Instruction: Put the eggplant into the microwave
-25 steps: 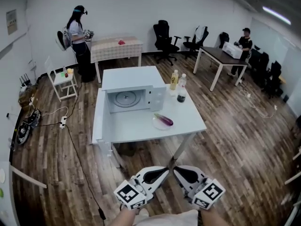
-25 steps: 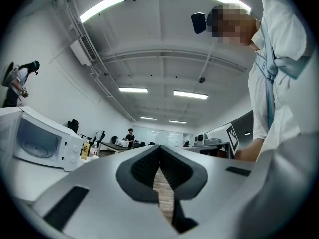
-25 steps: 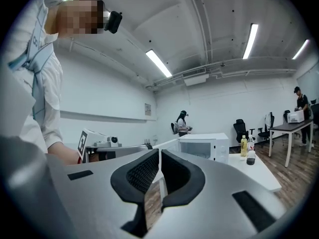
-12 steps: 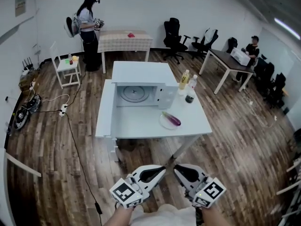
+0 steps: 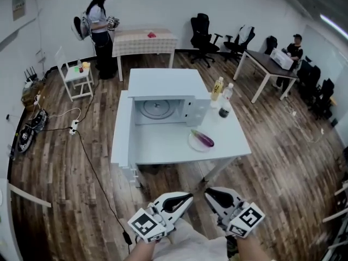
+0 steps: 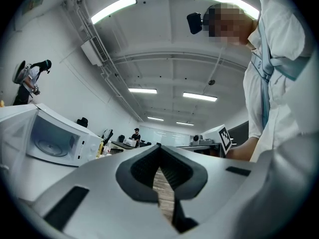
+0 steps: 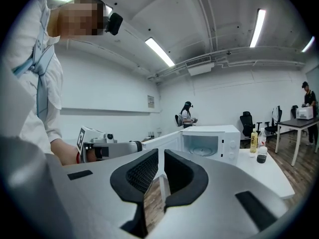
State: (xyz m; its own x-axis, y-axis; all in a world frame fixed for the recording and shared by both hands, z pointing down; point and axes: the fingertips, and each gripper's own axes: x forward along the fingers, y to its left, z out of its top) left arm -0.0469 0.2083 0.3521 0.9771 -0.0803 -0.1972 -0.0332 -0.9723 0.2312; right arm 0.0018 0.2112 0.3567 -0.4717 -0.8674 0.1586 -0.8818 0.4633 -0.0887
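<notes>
At the near edge of the scene, well apart from the table (image 5: 163, 148), the left gripper (image 5: 190, 195) and right gripper (image 5: 207, 191) each hold nothing, their jaws drawn together. The eggplant (image 5: 203, 138) lies on a plate (image 5: 193, 144), to the right of the microwave (image 5: 163, 83), whose door (image 5: 122, 126) stands open. Likely hazards: jaws closing off-centre may squeeze the rounded eggplant off the plate, and a wide approach may topple the 2 bottles (image 5: 218, 88) on the far side.

Purple eggplant (image 5: 203, 139) on plate (image 5: 193, 142), R of open-door microwave (image 5: 163, 83).
</notes>
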